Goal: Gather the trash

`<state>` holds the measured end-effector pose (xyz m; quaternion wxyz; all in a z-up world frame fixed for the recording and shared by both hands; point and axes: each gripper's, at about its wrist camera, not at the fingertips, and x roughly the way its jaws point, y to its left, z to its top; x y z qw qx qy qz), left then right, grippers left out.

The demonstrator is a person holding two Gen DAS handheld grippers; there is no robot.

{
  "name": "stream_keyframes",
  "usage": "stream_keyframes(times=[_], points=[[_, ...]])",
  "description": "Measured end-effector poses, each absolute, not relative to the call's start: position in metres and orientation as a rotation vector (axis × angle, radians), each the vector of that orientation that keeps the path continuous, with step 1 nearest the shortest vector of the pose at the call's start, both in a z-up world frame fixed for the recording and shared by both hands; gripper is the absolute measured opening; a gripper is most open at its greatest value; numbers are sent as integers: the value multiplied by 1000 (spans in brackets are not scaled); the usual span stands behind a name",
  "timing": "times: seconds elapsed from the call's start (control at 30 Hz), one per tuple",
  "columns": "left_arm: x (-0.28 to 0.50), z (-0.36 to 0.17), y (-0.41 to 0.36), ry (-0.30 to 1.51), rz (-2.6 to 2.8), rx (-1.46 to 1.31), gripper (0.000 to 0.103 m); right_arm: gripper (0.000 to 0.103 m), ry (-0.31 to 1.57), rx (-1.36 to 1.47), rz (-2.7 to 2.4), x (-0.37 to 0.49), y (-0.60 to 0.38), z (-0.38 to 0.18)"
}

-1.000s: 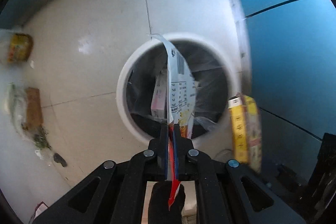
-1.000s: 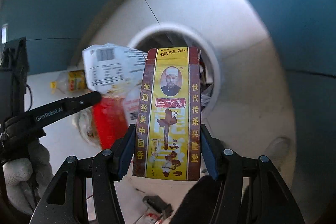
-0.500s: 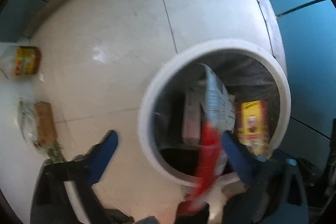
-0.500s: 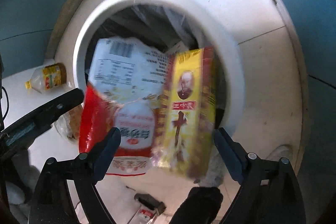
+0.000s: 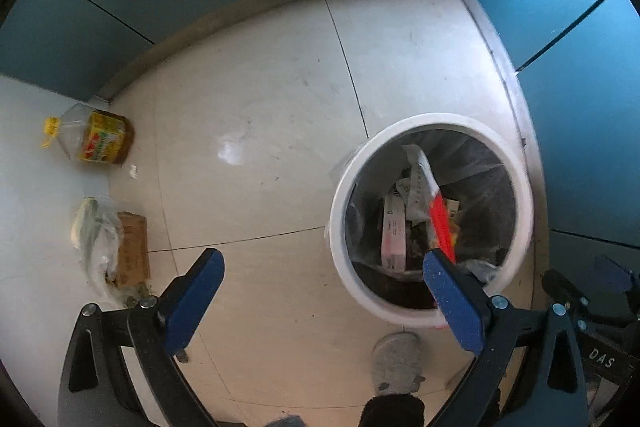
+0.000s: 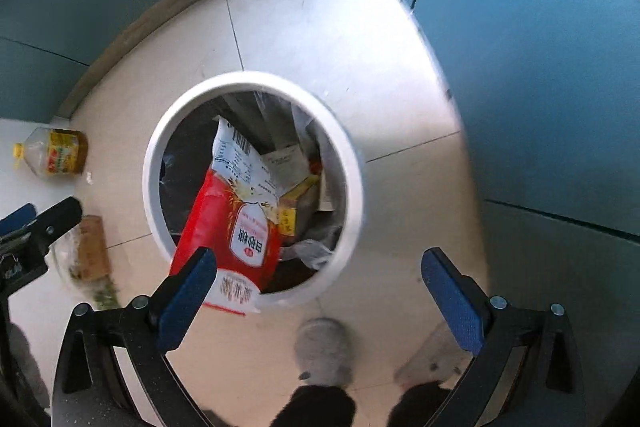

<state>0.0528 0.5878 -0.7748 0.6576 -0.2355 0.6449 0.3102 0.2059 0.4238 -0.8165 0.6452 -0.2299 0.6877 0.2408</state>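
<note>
Pale floor tiles [image 5: 260, 131] meet blue wall panels [image 6: 540, 75] ahead of both tongs, with a white bin [image 6: 352, 187] below them. Left gripper [image 5: 320, 303] stands wide apart and empty; right gripper [image 6: 318, 291] has just been opening, nothing between its pads, the red-and-white bag [image 6: 236, 223] dropping at the bin's rim. Bin contents are dim; an oil bottle [image 5: 94, 141] and a blurred bagged box [image 5: 116, 251] lie far left.

Two wrist fisheye views look almost straight down at a pale tiled floor [image 5: 260, 155] from above, past each camera's own gripper fingers. The left view holds the white trash bin [image 5: 340, 195] at right; the right view centres it [image 6: 154, 163]. Both share the bin, an oil bottle [image 5: 94, 141] and blue walls [image 5: 560, 7].
</note>
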Motion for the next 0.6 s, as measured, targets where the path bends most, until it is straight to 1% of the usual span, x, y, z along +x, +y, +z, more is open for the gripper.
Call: stream_keyframes(times=[0.13, 0.3, 0.6], points=[[36, -726, 576, 1417, 719, -529, 102, 103, 1496, -535, 550, 196, 416, -760], [9, -648, 552, 1352, 728, -539, 102, 103, 1404, -544, 570, 175, 404, -670], [-55, -484, 483, 1212, 785, -565, 102, 103, 1240, -537, 696, 123, 368, -470]])
